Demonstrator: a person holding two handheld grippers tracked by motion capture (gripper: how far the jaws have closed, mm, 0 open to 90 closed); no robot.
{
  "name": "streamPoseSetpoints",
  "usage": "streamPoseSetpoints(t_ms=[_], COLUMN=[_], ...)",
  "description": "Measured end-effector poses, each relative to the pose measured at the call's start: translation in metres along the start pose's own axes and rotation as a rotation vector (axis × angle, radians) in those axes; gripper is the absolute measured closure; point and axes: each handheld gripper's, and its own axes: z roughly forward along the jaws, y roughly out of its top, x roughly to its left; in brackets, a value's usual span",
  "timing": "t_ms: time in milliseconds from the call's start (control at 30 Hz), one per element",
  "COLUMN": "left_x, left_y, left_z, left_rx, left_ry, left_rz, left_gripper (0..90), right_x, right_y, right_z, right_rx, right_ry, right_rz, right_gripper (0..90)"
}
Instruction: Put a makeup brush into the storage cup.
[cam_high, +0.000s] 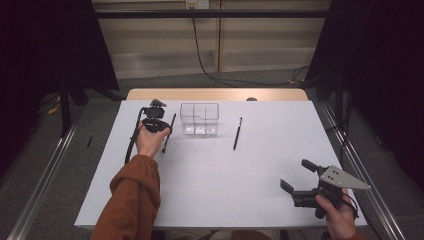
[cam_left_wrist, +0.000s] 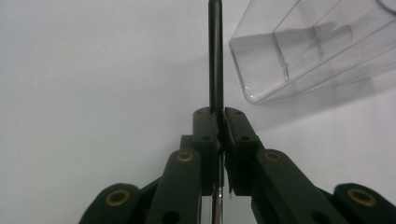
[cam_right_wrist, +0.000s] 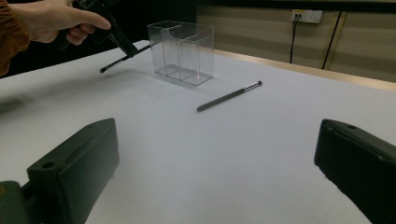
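Note:
My left gripper (cam_high: 162, 126) (cam_left_wrist: 220, 119) is shut on a black pen (cam_high: 169, 132) (cam_left_wrist: 215, 56), gripping its shaft. The right gripper view shows this pen (cam_right_wrist: 126, 57) held tilted a little above the white table, just left of a clear plastic organiser box (cam_high: 200, 119) (cam_left_wrist: 313, 46) (cam_right_wrist: 182, 51) with inner compartments. A second dark pen (cam_high: 237, 134) (cam_right_wrist: 229, 96) with a silver tip lies flat on the table to the right of the box. My right gripper (cam_high: 298, 175) (cam_right_wrist: 219, 140) stands open near the table's front right corner, nothing between its jaws.
The white table (cam_high: 225, 170) has a wooden strip along its far edge (cam_high: 215, 94). A black cable trails from the left gripper down the table's left side (cam_high: 131, 147). Dark stands and metal rails flank the table on the floor.

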Motion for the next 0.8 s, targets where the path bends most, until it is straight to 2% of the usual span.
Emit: streamPoseSetpoints(t_ms=[33,67,133,200,267,333,700,800], left_x=[0.000,0.000,0.001,0.003,0.003,0.003,0.007,0.007], left_y=[-0.001,-0.002,-0.003,-0.004,-0.004,-0.006,-0.010,-0.012], left_z=[-0.001,-0.003,-0.006,-0.011,-0.013,-0.017,-0.028,-0.030], left_rx=[-0.026,-0.029,-0.047,-0.089,-0.097,-0.132,-0.217,-0.244], left_ry=[-0.009,-0.008,-0.005,-0.005,-0.004,-0.004,-0.033,-0.053], left_rz=[0.011,0.020,0.021,0.022,0.022,0.037,0.028,0.050], left_gripper=[84.2,84.2,84.2,84.1,84.2,84.2,84.2,84.1], right_x=[0.000,0.000,0.000,0.000,0.000,0.000,0.000,0.000], right_y=[0.000,0.000,0.000,0.000,0.000,0.000,0.000,0.000], right_z=[0.000,0.000,0.000,0.000,0.000,0.000,0.000,0.000], right_rx=[0.000,0.000,-0.004,-0.003,-0.003,-0.005,-0.003,-0.005], right_ry=[-0.001,-0.001,0.000,0.002,0.002,0.003,0.001,0.003], right_rz=[-0.002,-0.002,0.000,-0.001,-0.001,-0.001,0.002,-0.001], right_gripper=[0.0,0.0,0.0,0.0,0.0,0.0,0.0,0.0])
